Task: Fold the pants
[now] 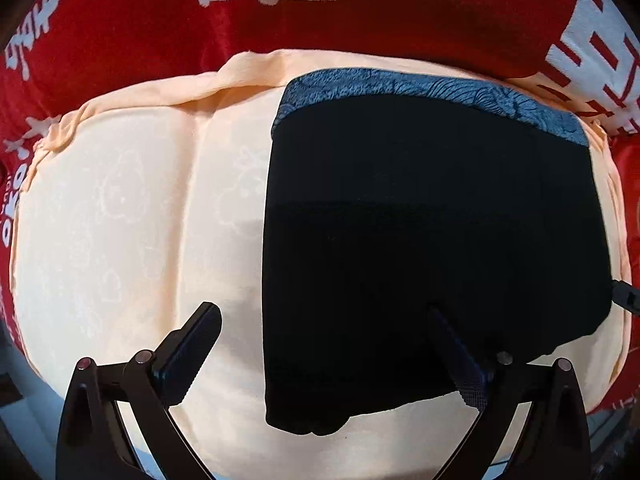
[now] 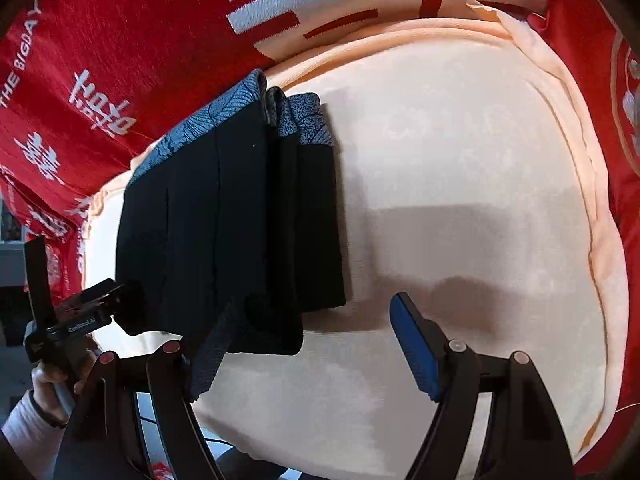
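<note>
The black pants (image 1: 432, 240) lie folded into a compact stack on a peach cloth (image 1: 140, 220), with the blue patterned waistband (image 1: 420, 88) at the far edge. In the right wrist view the pants (image 2: 224, 220) show several stacked layers. My left gripper (image 1: 324, 332) is open and hovers over the near edge of the stack, its right finger over black fabric. My right gripper (image 2: 316, 340) is open, its left finger at the pants' near corner and its right finger over bare cloth. The left gripper (image 2: 96, 308) also shows in the right wrist view, at the stack's left side.
A red blanket with white characters (image 1: 320, 12) surrounds the peach cloth (image 2: 460, 160) on the far side and both flanks. A hand in a white sleeve (image 2: 44, 392) holds the left tool at the lower left. A black cable (image 1: 626, 296) lies at the right edge.
</note>
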Demonstrator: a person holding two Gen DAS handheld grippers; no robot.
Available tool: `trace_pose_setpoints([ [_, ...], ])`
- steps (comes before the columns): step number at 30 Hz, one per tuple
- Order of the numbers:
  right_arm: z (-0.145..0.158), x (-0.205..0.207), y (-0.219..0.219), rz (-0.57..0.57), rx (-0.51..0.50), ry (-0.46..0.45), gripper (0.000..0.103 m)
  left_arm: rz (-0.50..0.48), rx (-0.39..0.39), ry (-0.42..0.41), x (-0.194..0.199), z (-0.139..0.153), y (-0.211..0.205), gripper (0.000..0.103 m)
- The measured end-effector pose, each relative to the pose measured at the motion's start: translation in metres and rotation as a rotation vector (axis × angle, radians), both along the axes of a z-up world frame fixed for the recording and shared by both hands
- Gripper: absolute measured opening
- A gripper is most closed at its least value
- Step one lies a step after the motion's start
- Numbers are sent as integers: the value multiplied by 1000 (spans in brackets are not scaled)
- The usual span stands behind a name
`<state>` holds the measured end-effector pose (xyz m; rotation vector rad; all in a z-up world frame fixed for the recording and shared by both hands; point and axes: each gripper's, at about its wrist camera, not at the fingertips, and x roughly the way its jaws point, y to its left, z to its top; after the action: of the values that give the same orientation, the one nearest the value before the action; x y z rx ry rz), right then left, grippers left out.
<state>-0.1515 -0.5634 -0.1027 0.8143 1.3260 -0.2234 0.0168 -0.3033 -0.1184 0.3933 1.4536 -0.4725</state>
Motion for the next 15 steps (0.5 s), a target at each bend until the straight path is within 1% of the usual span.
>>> trace_pose_setpoints([
  [4, 0, 1, -6, -21, 20, -14, 81, -2, -42, 7, 11, 9, 2, 103],
  [5, 0, 1, -8, -23, 1, -49, 81, 1, -51, 9, 15, 10, 3, 103],
  [8, -1, 5, -14, -24, 10, -63, 81, 11, -65, 18, 29, 9, 7, 103],
  [10, -5, 9, -19, -30, 34, -77, 81, 46, -85, 56, 43, 4, 13, 103],
  [12, -10, 13, -25, -34, 65, -88, 81, 75, -136, 118, 54, -2, 23, 103],
  [15, -20, 19, -30, -28, 130, -103, 81, 76, -195, 183, 76, -12, 34, 103],
])
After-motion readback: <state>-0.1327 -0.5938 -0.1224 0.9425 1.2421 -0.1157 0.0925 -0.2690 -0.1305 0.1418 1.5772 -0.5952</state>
